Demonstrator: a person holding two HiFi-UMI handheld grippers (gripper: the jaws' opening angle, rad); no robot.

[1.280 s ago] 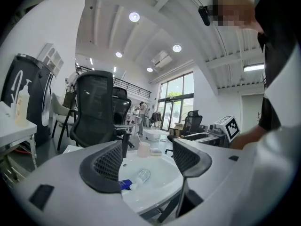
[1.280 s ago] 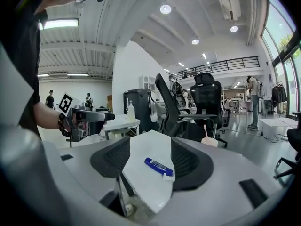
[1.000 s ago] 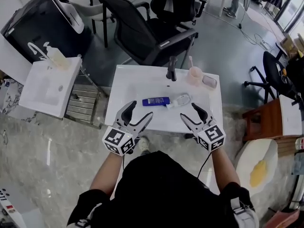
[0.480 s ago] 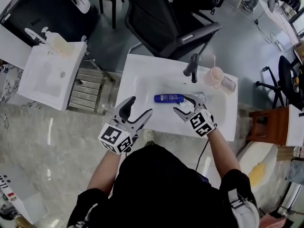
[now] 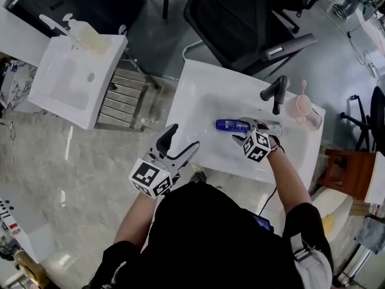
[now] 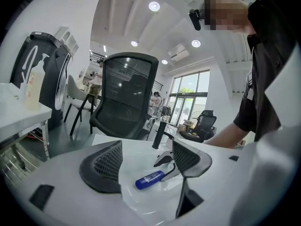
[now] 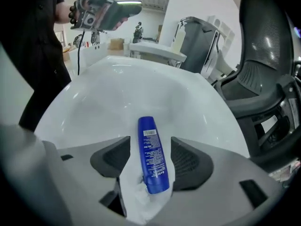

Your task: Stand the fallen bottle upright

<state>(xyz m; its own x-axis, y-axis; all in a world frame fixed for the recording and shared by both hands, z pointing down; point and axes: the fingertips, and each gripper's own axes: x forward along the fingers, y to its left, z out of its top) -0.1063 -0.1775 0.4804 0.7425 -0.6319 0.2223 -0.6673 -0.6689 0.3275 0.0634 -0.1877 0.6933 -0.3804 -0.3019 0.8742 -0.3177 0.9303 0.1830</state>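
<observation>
Blue plastic bottle [image 5: 231,124] lies on its side in the bowl of the white ceramic sink [image 5: 201,98], long axis across the basin, just in front of the black metal faucet [image 5: 275,93].

R gripper [image 5: 243,131] points steeply down over the bottle's right end as seen from the head view. In its own view the R gripper [image 7: 150,142] has its jaws wide apart w/ the bottle [image 7: 151,152] lengthwise btwn them. One pad [image 7: 188,161] sits just beside the bottle's side and the other pad [image 7: 110,157] shows a clear gap. Neither pad presses on it, so it is not gripped and rests flat on the basin floor. A whitish bit at the bottle's end nearest that camera can't be made out.

L gripper [image 5: 183,137] is at the sink's near-left corner, approx level, jaws apart, nothing in them. Through the gap in its view the bottle [image 6: 150,179] and R gripper [image 6: 165,160] show further off in the bowl.

Black mesh office chair [image 5: 240,17] stands behind the sink. Pale pink cup [image 5: 302,105] sits on the rim just right of the faucet. A second white basin [image 5: 72,80] stands well apart to the left, w/ a clear pump dispenser [image 5: 84,32] at its back edge.
</observation>
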